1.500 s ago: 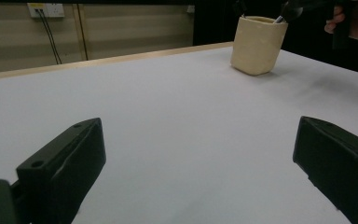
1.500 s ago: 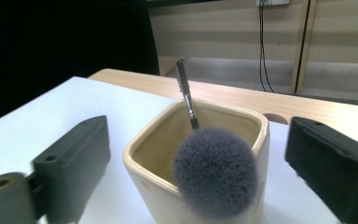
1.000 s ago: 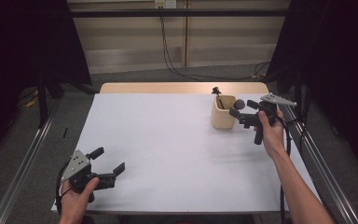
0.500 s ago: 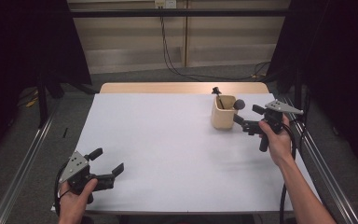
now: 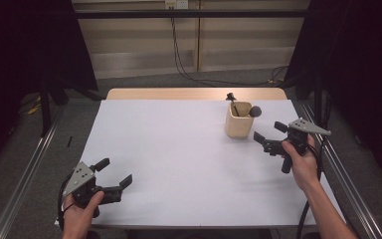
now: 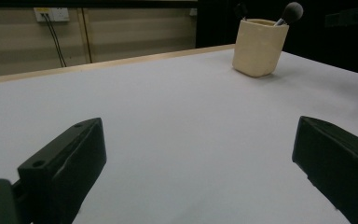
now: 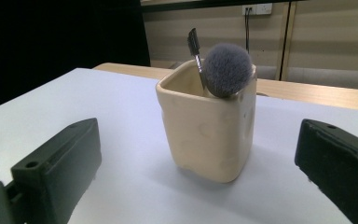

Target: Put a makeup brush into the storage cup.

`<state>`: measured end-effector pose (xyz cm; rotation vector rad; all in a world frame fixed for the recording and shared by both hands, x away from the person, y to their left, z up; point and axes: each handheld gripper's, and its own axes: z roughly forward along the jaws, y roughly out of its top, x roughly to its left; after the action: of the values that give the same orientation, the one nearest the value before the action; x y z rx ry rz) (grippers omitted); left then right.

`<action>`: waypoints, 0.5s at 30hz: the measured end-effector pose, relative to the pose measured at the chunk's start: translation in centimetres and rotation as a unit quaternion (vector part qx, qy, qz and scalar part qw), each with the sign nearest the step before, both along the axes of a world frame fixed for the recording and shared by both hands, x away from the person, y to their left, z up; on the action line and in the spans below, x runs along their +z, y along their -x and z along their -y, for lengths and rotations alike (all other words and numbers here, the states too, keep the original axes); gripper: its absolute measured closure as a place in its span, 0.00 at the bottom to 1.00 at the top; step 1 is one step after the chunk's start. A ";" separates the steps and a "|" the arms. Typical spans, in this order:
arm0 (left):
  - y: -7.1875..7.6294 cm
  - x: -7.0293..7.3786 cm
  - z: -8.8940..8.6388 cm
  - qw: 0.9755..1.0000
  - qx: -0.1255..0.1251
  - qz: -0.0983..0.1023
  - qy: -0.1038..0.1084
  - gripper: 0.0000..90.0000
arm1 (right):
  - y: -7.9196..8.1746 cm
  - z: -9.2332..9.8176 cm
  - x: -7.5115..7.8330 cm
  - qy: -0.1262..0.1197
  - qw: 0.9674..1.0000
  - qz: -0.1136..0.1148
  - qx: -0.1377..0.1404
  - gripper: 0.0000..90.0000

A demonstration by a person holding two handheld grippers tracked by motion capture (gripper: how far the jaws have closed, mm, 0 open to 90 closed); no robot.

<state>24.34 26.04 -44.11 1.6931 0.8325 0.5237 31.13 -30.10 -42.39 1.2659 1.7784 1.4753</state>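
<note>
My right hand-held gripper (image 5: 267, 136) gapes empty just beside the cup (image 5: 238, 120) near the table's far right corner. A brush (image 5: 254, 111) stands inside. My left hand-held gripper (image 5: 113, 173) gapes too, at the near left corner.

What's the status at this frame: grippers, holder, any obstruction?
Left gripper open, near table corner. Right gripper open, empty, beside the cream holder. Powder brush and a thin brush stand inside. Nothing between gripper and holder.

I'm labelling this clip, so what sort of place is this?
Probably a lab recording station: a white-topped table ringed by black curtains, a cream cup with makeup brushes, and a hand-held right gripper nearby.
</note>
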 end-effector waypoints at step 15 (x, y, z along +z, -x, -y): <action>0.3 0.0 -0.1 1.000 0.005 0.000 0.003 0.03 | 3.6 -0.1 -0.8 0.006 1.000 0.021 0.005 0.00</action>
<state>24.06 26.11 -44.08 1.6838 0.8422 0.5283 27.50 -29.96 -43.19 1.2130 1.7667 1.4825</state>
